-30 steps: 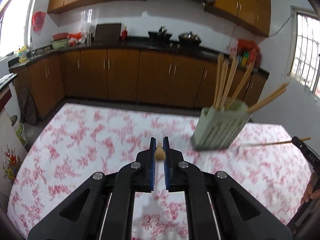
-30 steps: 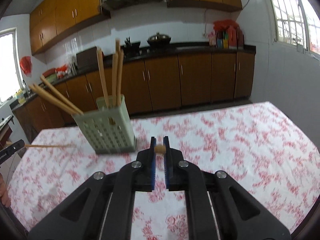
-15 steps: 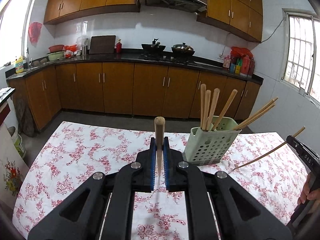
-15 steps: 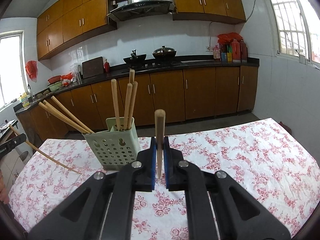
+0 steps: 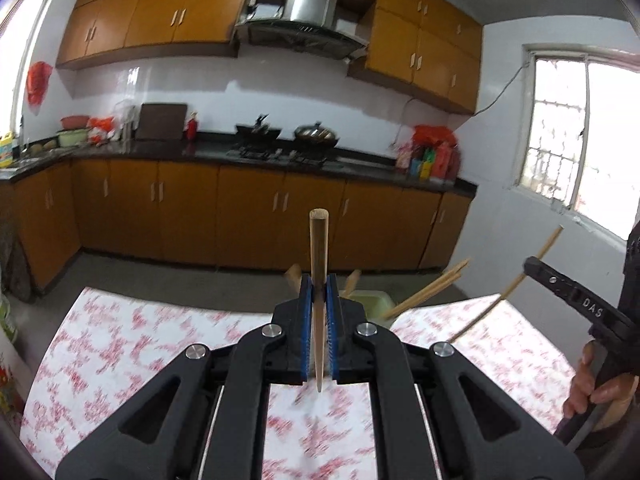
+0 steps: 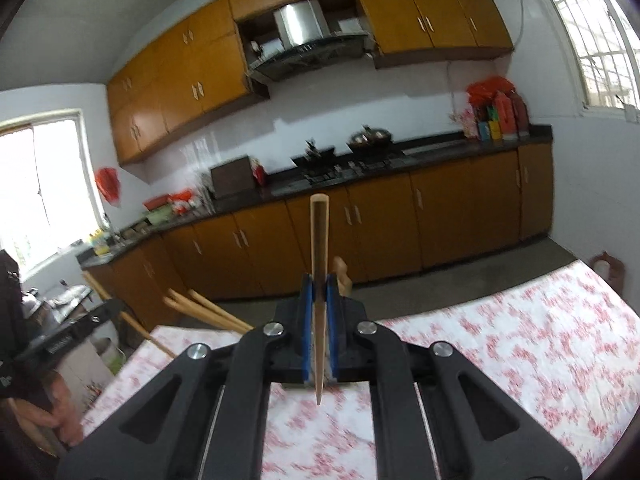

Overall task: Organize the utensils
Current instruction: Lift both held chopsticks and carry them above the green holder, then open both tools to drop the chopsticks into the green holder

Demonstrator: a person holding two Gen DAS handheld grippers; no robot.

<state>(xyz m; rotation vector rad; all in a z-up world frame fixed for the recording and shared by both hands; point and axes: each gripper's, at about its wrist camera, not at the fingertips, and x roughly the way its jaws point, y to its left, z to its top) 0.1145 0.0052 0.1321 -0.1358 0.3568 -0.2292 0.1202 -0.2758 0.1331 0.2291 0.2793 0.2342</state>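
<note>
Both grippers, left gripper (image 5: 319, 296) and right gripper (image 6: 319, 296), each clamped on one upright chopstick (image 5: 319, 280), have risen off the floral tablecloth (image 5: 132, 344); the green holder (image 5: 372, 300) sits just beyond, so dropping in likely follows.

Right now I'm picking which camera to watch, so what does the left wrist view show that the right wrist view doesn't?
Only the left wrist view shows the left gripper shut on its chopstick, the green holder's rim and the yellow bottle. Only the right wrist view shows the right gripper shut on a chopstick close up, and a brown jar. Both show the flowered tablecloth, the stove and chopsticks leaning out of the holder.
</note>
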